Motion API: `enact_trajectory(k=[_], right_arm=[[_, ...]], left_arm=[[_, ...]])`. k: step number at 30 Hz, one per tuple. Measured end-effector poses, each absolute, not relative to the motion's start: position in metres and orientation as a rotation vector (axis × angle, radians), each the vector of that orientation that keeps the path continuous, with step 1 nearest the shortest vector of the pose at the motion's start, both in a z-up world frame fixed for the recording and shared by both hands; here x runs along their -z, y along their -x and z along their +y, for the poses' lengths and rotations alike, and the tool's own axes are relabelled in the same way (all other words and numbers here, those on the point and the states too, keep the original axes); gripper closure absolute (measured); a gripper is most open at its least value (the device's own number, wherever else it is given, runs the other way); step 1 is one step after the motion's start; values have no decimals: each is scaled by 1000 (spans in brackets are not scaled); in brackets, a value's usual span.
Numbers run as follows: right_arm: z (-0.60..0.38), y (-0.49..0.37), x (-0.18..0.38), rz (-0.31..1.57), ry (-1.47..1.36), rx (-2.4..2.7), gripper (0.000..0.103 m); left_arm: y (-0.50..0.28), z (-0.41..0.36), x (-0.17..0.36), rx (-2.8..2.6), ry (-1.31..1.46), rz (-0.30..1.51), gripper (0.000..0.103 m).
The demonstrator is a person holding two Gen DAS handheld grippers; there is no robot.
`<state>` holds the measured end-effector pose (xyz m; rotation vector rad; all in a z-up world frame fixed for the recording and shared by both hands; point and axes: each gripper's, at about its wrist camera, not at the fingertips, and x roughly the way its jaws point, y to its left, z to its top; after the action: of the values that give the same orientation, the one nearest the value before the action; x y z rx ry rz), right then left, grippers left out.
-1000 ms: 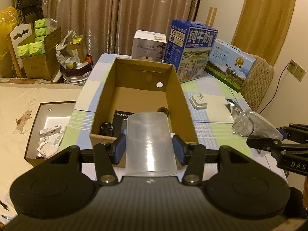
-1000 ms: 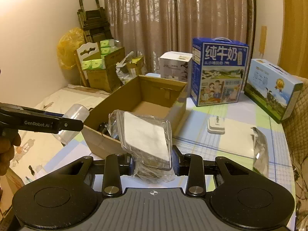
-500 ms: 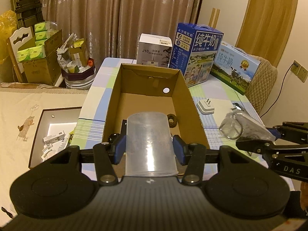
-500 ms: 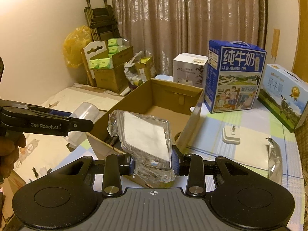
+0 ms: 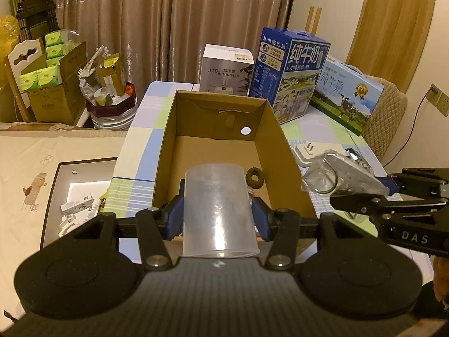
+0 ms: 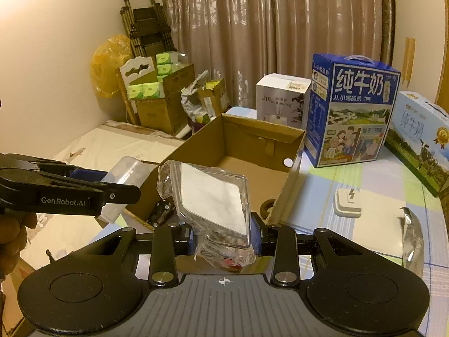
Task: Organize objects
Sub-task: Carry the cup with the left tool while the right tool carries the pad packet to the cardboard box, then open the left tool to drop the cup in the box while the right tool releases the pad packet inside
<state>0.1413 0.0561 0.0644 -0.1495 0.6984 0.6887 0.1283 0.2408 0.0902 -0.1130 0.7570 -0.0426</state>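
My left gripper (image 5: 217, 217) is shut on a clear plastic cup (image 5: 217, 207), held over the near end of an open cardboard box (image 5: 277, 140). In the right wrist view that cup (image 6: 127, 172) shows at the box's left side. My right gripper (image 6: 224, 237) is shut on a clear plastic packet (image 6: 213, 196) with a white sheet inside, held near the box's (image 6: 291, 185) right front corner. From the left wrist view the same packet (image 5: 336, 175) hangs just right of the box wall. A small brown ring (image 5: 254, 177) and a dark item (image 6: 160, 210) lie inside the box.
On the checked table (image 5: 146, 118) stand a white humidifier box (image 5: 227, 70), a blue milk carton (image 5: 291, 73) and a flat milk pack (image 5: 345, 95). A white charger (image 6: 348, 199) and a foil bag (image 6: 411, 238) lie at the right. A bed and floor clutter are at the left.
Both grippers have moved forward toward the box, which now looks larger and nearer. The cup and the packet stay gripped as before.
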Motion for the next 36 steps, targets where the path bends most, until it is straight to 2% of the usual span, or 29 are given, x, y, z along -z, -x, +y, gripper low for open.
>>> enact_trajectory(k=[20,23,36], right_arm=[[74,-191,-37,764,128,-664,70],[74,-197,-35,775,114,-658,70],[74,-201,-31,794,58,-658,70]], left_arm=[[-189,250,-63,63,84,799,55],[-195,255,-58,52,87,803,44],[-182,263,-61,26,105,787,43]])
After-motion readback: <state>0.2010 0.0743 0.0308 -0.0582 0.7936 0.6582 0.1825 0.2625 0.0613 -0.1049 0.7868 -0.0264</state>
